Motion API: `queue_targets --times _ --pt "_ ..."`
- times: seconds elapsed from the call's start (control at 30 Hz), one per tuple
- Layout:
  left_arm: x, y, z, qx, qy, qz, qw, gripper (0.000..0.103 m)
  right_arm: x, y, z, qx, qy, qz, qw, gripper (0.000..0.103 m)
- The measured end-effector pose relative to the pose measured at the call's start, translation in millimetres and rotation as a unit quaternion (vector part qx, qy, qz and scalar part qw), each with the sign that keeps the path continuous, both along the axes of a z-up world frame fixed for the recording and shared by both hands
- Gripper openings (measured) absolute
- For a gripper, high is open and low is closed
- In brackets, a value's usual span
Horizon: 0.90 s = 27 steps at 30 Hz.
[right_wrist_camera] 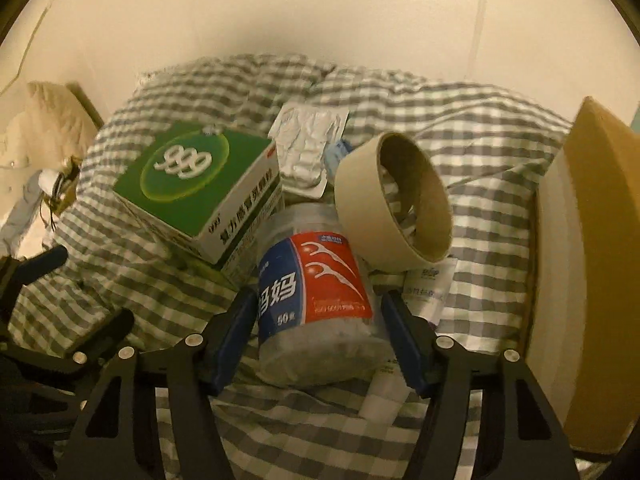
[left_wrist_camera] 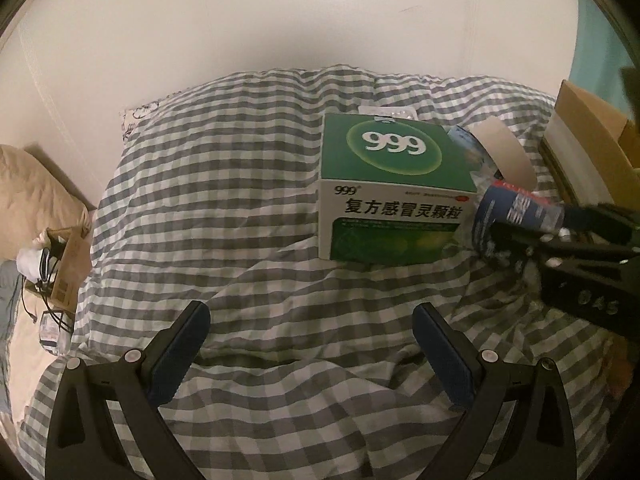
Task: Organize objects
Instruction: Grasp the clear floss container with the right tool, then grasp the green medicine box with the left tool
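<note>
Gray-and-white checked bedding [left_wrist_camera: 248, 184] fills both views, rumpled, with a pale wall behind it. From the left, I see a small cardboard box of cables [left_wrist_camera: 60, 264] off the bed's edge, then the green and white 999 medicine box [left_wrist_camera: 394, 184] standing on the quilt, its top face showing a white "999" in a ring. Just right of it lies the floss-pick jar [right_wrist_camera: 316, 308], a clear plastic tub with a blue and red label and white picks inside, on its side. A roll of beige masking tape [right_wrist_camera: 394, 196] leans against the jar's far end, and a large cardboard carton [right_wrist_camera: 596, 280] stands at the right margin. My right camera shows a foil blister pack [right_wrist_camera: 308, 148] behind the medicine box, of which the left camera catches only a sliver; my left camera shows the right gripper from the side. My left gripper [left_wrist_camera: 310, 320] hangs over bare quilt with its fingers spread wide, holding nothing. My right gripper [right_wrist_camera: 318, 300] has its blue pads either side of the jar, pressed on its walls.
</note>
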State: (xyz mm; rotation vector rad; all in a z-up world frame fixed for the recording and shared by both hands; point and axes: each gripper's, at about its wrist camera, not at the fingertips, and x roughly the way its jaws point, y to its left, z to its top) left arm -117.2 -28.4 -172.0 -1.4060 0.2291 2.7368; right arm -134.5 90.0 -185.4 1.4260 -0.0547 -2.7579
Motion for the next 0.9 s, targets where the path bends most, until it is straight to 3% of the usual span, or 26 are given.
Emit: queue_targets --times 0.13,0.33,0.53,0.9 --pt "-2.7 6.8 2.9 0.010 0.003 -0.008 0.9999 0.103 16.9 8.2 27.3 -0.015 0.055 -0.019 0.998 0.062" --pt "-18.9 29.5 5.9 0.023 0.014 -0.030 0.9992 0.103 27.1 4.9 49.7 0.017 0.098 -0.031 0.995 0.061" --pt "-35.7 46.5 -2.4 0.001 0.019 -0.045 0.9988 0.103 23.7 4.5 51.8 0.025 0.090 -0.039 0.995 0.061" --pt "-61.0 48.9 -6.0 0.002 0.028 -0.047 0.9985 0.103 23.1 11.5 48.8 0.017 0.079 -0.041 0.996 0.061"
